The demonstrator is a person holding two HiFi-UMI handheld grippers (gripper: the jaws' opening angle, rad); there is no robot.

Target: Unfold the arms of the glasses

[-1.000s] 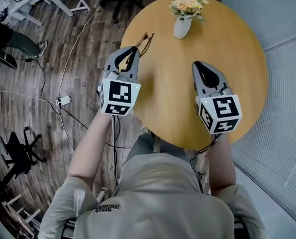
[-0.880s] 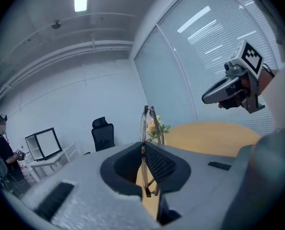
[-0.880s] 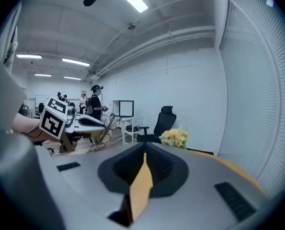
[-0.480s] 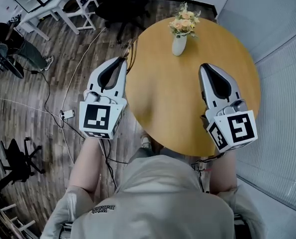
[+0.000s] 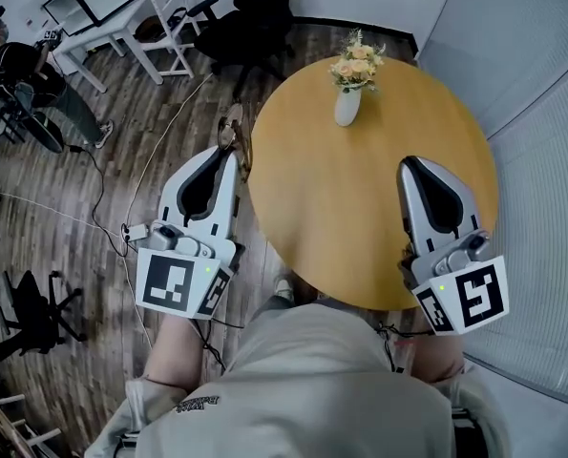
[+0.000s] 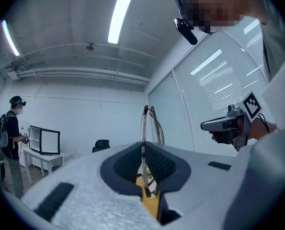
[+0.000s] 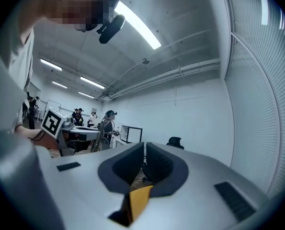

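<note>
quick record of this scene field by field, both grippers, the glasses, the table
left gripper: shut on the glasses, beyond the table's left edge
right gripper: shut, empty, above the table's right side
glasses: edge-on between the jaws; arms look folded
table: round, wooden, bearing a vase of flowers
task: arms not yet unfolded

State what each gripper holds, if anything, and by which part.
The left gripper pinches the glasses by the near end of their frame; the right gripper is shut on nothing.
</note>
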